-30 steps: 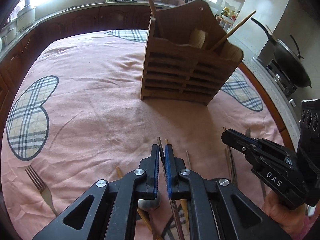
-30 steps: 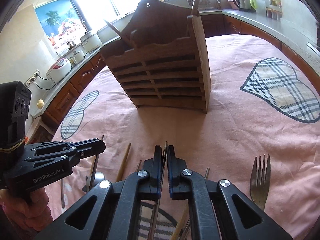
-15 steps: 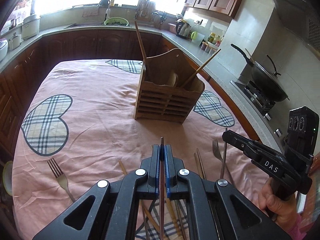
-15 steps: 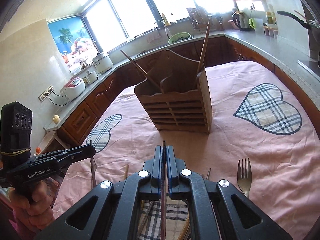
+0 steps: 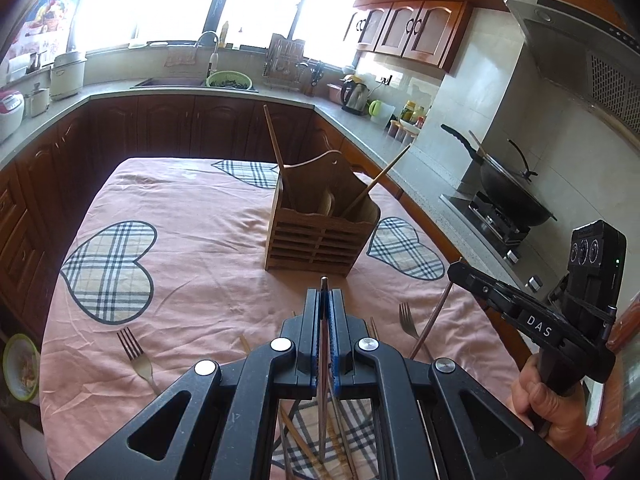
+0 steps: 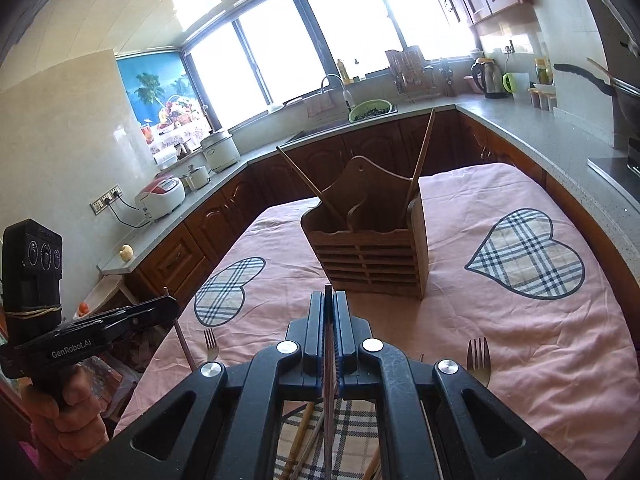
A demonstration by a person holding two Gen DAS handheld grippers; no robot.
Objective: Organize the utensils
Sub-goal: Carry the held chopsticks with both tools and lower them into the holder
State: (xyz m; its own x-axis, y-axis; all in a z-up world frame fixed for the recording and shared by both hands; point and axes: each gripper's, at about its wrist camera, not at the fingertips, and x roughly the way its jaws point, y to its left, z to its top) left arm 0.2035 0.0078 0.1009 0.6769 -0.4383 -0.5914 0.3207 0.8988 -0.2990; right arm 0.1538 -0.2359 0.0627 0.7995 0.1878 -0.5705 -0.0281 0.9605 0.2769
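The wooden utensil holder [image 5: 322, 236] is serving as the reference landmark; it is standing upright on the pink tablecloth [image 5: 192, 240], directly ahead of both grippers and well apart from them.

The left gripper [image 5: 325, 308] is clamping a dark chopstick [image 5: 323, 400] between fingers pressed together on it. The chopstick's long axis is running along the fingers: its tip is protruding just past the fingertips and pointing toward the holder, while the longer part is trailing back under the gripper body.

The right gripper [image 6: 329, 308] is gripping a second chopstick [image 6: 329, 408] in the same manner, fingers closed on it, with the tip pointing toward the holder.

In the right wrist view the left gripper is appearing to the left of the holder; in the left wrist view the right gripper [image 5: 460, 270] is appearing to its right. Neither is judged clearly nearer.

The holder's open top is facing upward, with two chopsticks already leaning inside. Insertion is therefore judged to require tipping each held chopstick toward vertical above the opening. Two forks [image 5: 134, 350] [image 5: 408, 318] are lying on the cloth on the gripper side of the holder.
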